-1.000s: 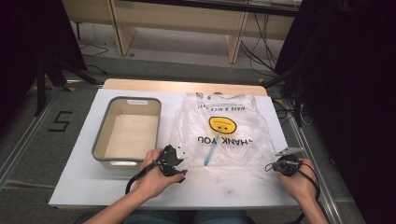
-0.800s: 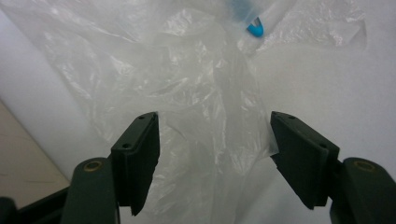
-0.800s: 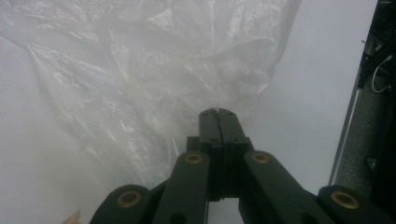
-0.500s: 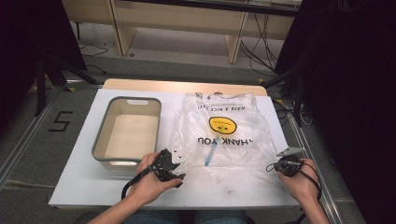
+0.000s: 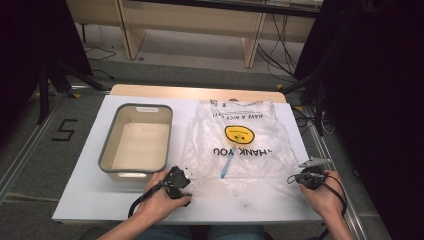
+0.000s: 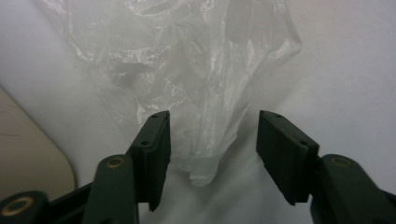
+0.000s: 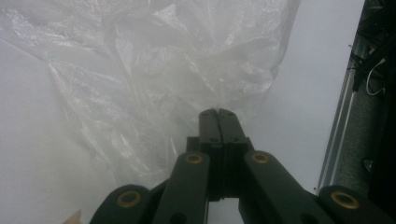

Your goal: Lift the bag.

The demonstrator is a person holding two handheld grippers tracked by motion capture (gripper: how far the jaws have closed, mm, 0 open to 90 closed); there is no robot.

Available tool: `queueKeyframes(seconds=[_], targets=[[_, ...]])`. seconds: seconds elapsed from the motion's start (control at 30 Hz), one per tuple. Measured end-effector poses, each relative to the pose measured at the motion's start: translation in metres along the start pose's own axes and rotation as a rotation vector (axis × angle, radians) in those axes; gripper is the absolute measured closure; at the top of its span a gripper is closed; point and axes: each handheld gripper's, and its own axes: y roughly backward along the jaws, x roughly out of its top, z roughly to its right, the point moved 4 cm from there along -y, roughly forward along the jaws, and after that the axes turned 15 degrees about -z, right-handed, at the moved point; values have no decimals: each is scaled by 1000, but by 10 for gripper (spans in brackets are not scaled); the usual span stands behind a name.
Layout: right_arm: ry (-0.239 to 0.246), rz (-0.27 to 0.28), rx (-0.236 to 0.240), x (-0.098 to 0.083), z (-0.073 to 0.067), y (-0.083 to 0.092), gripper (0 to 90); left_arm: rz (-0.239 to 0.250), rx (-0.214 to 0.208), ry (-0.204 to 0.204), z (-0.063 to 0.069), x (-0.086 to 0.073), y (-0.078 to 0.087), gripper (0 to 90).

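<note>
A see-through plastic bag [image 5: 240,145] lies flat on the white table [image 5: 90,200], on its right half. It has a yellow smiley face and words printed on it, and a small blue thing [image 5: 226,165] shows through the plastic near the middle. A grey bin [image 5: 106,155] sits on the left half of the table, and it looks empty.

The left gripper [image 6: 212,140] is at the front edge of the table, by the bag's near left corner. Its jaws are spread wide. A thin twisted tip of the bag lies right between them, but they are not squeezing it yet.

The right gripper [image 7: 218,116] is at the bag's near right corner, close to the right edge of the table. Its jaws are pressed together. The bag's edge is right at their tips, but I cannot tell if any plastic is caught in them.

The job now looks like grabbing the bag by its two near corners. To do it well, the left gripper should go a little further over the tip, stay low, and then squeeze. The plastic is thin and slippery, so a small bite may slip out. Go slow, so the bag does not slide away.
</note>
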Motion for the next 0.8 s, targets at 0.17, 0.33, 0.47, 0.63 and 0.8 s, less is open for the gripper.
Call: queueKeyframes(seconds=[0.17,0.33,0.47,0.63,0.8], targets=[[2,5,20,-1,-3,0,900,-12,-56,51,-5,0,0,538],[-16,36,34,-1,-4,6,861,-29,-67,83,-13,0,1,673],[-46,72,55,0,-4,13,729,-31,-63,85,-14,1,1,743],[-84,144,79,-1,-4,28,567,-27,-62,67,-13,1,1,852],[-92,225,185,-9,-9,44,437,-14,-53,47,-12,1,1,883]])
